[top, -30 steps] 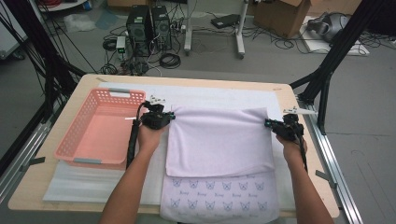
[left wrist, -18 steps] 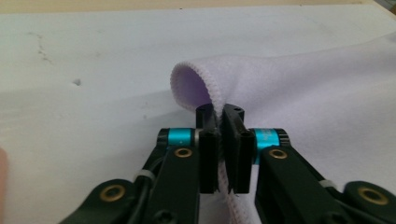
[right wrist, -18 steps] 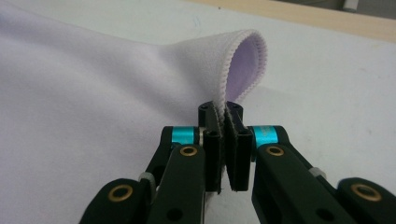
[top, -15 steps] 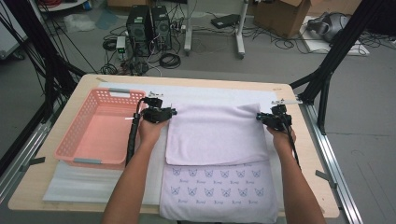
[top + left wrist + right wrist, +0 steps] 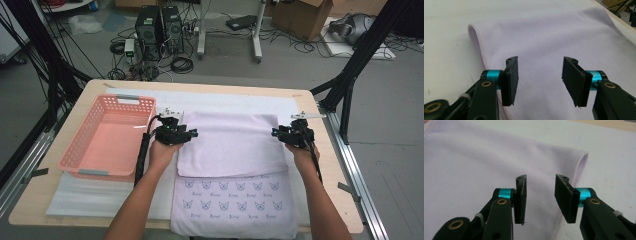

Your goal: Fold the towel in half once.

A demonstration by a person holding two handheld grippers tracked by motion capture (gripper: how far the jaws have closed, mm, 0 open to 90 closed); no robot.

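Note:
A lavender towel (image 5: pixel 230 145) lies folded over on the table, and its printed underside (image 5: pixel 235 200) shows toward the near edge. My left gripper (image 5: pixel 192 134) sits at the fold's left edge and my right gripper (image 5: pixel 276 133) at its right edge. In the left gripper view the towel (image 5: pixel 549 37) lies flat below the left gripper (image 5: pixel 539 80). In the right gripper view the towel (image 5: pixel 474 170) with its stitched hem lies below the right gripper (image 5: pixel 540 197). Both pairs of jaws have just been opening, with nothing between the pads.
A pink plastic basket (image 5: pixel 107 137) stands left of the towel, close to my left hand. A white mat (image 5: pixel 225 102) covers the wooden table (image 5: pixel 330 165) under the towel. Computers and cables lie on the floor beyond the far edge.
Both grippers have opened and let go of the towel's folded edge, which now rests flat. Both hands have drawn back a little toward the near side.

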